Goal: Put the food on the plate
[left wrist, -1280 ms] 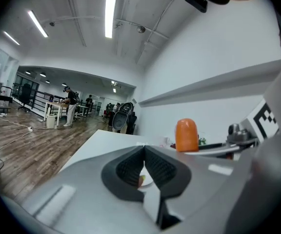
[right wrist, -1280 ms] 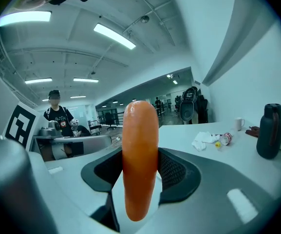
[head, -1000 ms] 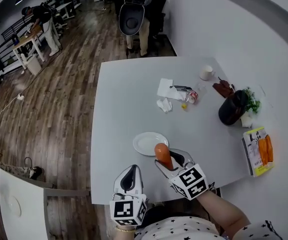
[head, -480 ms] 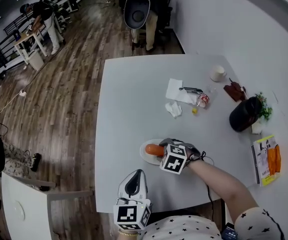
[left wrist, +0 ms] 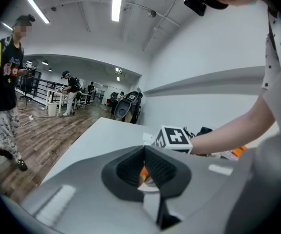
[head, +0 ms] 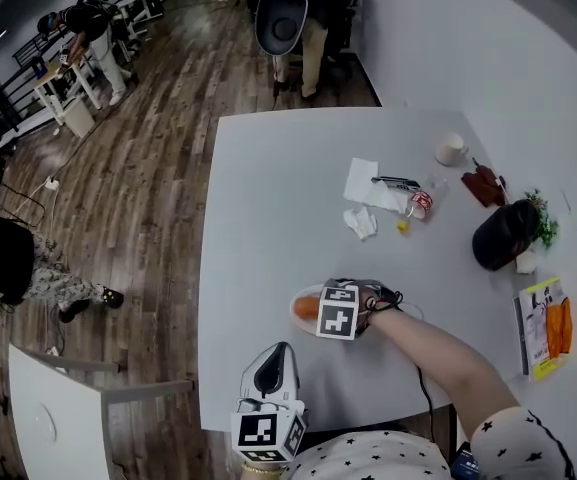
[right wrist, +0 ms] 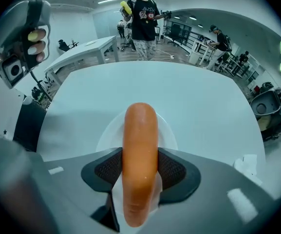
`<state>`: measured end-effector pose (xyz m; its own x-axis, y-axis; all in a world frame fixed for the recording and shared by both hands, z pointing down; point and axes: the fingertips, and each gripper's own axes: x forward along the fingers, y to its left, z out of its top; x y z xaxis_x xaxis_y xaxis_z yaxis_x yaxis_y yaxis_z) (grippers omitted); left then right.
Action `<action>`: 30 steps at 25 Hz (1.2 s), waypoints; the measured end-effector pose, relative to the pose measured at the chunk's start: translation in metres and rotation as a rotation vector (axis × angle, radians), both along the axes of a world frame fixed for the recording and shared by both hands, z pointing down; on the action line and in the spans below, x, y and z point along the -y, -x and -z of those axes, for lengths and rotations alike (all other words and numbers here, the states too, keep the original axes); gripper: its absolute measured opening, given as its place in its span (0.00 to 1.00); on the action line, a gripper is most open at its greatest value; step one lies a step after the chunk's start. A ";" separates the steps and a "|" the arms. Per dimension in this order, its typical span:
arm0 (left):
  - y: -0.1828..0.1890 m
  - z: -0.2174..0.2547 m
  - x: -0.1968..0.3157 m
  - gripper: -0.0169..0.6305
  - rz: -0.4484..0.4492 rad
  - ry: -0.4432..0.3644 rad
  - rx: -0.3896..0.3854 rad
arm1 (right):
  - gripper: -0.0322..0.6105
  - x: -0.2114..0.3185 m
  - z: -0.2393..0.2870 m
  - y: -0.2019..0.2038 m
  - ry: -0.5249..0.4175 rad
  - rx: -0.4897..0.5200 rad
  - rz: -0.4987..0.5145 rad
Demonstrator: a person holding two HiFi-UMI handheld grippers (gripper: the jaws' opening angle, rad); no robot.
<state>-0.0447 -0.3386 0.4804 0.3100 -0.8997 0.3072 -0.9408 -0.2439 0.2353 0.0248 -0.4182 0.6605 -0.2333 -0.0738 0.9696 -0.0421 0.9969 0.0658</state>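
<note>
My right gripper (right wrist: 140,168) is shut on an orange sausage (right wrist: 140,155), which sticks out forward past the pads. Below the sausage lies the small white plate (right wrist: 106,130). From the head view the right gripper (head: 314,306) sits right over the plate (head: 295,314) and only the sausage's end (head: 305,308) shows. The marker cube hides most of the plate. Near the table's front edge my left gripper (head: 272,352) rests, jaws together and holding nothing. Its own view looks past its tips (left wrist: 144,150) toward the right gripper's cube.
At the table's back right lie white napkins (head: 363,180), a crumpled tissue (head: 360,222), a small can (head: 420,204) and a cup (head: 452,149). A dark pot with greenery (head: 503,233) and a carrot package (head: 543,328) stand at the right edge. People stand across the room.
My right gripper has carried the sausage from near the table's front edge leftward and forward until it is over the plate. The left gripper has stayed by the front edge.
</note>
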 end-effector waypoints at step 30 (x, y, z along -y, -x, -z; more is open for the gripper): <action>-0.041 0.008 0.016 0.04 -0.050 0.002 0.024 | 0.05 -0.065 0.185 -0.034 -0.100 1.164 -0.927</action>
